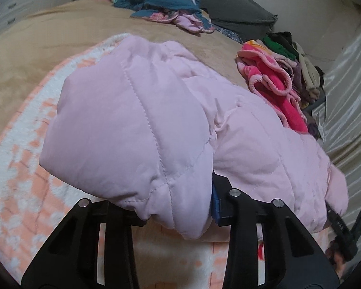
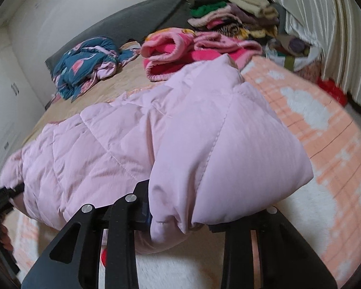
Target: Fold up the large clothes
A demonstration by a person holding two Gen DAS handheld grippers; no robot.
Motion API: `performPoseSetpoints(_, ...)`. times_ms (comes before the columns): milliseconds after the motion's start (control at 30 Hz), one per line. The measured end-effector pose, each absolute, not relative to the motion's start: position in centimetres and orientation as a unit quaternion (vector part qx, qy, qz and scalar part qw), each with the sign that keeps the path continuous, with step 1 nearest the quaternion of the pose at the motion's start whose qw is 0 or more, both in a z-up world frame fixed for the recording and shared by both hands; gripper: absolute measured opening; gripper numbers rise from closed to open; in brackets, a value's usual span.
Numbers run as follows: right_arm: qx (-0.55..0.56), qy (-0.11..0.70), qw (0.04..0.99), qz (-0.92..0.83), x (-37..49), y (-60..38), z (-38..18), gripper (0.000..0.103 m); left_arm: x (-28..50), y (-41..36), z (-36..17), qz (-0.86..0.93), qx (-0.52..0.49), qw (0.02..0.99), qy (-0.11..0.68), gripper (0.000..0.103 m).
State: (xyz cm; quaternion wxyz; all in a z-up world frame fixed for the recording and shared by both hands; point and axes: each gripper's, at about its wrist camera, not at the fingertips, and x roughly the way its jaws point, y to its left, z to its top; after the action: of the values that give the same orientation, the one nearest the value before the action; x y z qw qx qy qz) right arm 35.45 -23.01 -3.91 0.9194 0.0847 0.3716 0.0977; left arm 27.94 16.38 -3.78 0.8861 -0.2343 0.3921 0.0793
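Observation:
A pale pink quilted jacket [image 1: 137, 125] lies puffed up on a peach and white blanket [image 1: 24, 192] on the bed. My left gripper [image 1: 178, 214] is shut on the jacket's near left corner, and the fabric bulges over its black fingers. In the right wrist view the same jacket [image 2: 180, 132] stretches away to the left. My right gripper [image 2: 180, 216] is shut on its near right corner, and the padding hides the fingertips. Each gripper shows at the edge of the other's view, the right gripper [image 1: 344, 228] and the left gripper [image 2: 2, 197].
A pink and red fleece [image 2: 180, 50] and a stack of folded clothes [image 2: 233, 16] sit beyond the jacket by the curtain [image 2: 325, 24]. A blue patterned garment [image 2: 84, 65] lies crumpled near a grey pillow [image 2: 132, 21]. White wardrobe doors [image 2: 2, 84] stand at the left.

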Motion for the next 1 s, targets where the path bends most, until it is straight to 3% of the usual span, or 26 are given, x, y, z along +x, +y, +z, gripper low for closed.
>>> performPoseSetpoints(367, 0.057, 0.353, 0.928, 0.11, 30.2, -24.2, -2.2, 0.029, 23.6, 13.9, -0.9, 0.078, -0.189, 0.898, 0.388, 0.027)
performPoseSetpoints(1000, 0.052, 0.358, 0.925, 0.114, 23.9, -25.6, -2.2, 0.029, 17.3, 11.3, -1.2, 0.074, -0.154, 0.902, 0.397, 0.027)
